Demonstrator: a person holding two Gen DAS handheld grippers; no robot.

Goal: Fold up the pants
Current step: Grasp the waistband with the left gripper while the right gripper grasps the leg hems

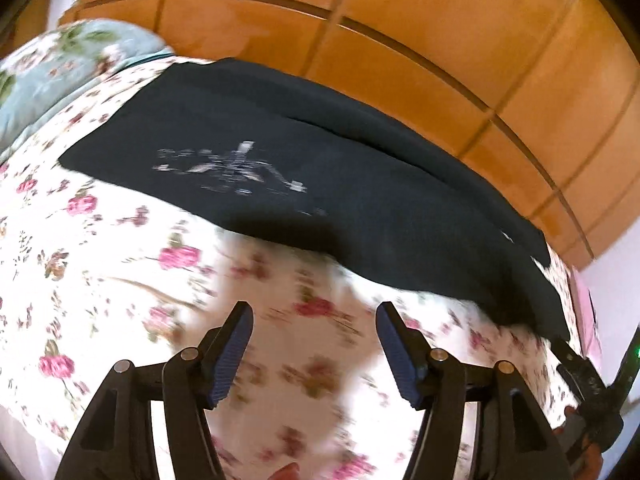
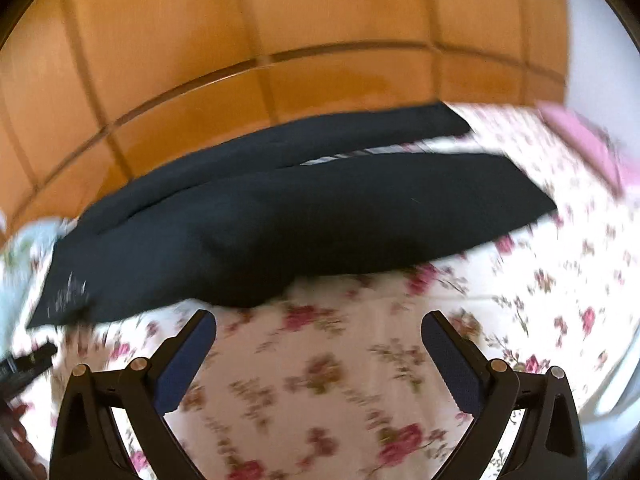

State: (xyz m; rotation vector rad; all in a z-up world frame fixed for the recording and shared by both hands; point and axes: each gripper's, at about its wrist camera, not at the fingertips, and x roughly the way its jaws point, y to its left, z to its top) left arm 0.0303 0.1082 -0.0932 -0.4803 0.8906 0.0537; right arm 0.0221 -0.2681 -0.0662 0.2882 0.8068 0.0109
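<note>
Pants [image 1: 320, 184]: dark, navy or black, laid flat and lengthwise on the bed along its far edge, next to the wardrobe. In the left wrist view they run from 10 o'clock to 4 o'clock, with a blurred white print [image 1: 232, 168] on the end towards 10 o'clock. In the right wrist view the same pants [image 2: 304, 216] run from 8 o'clock to 2 o'clock; the two legs part towards 2 o'clock, showing a strip of sheet between them, and the print sits at the 8 o'clock end.

Left gripper [image 1: 314, 354]: at 6 o'clock in its own view, fingers [image 1: 230, 356] wide apart, blue pads facing in, holding nothing. It hovers over bare sheet, near the pants' near edge but apart from it.

Right gripper [image 2: 320, 360]: at 6 o'clock in its own view, fingers [image 2: 452, 368] wide apart, holding nothing, over bare sheet just short of the pants. It also shows at 4 o'clock in the left wrist view, at the frame edge.

Bed [image 1: 100, 280]: white sheet with pink rose print, carrying the pants.

Pillow [image 1: 48, 76]: pale blue floral, at 10 o'clock in the left view, beyond the printed end of the pants.

Wardrobe [image 1: 400, 20]: orange-brown wood panels with dark seams, filling the 12 o'clock part of both views.

Pink cloth [image 2: 588, 140]: at 2 o'clock in the right view, on the bed past the leg ends.
</note>
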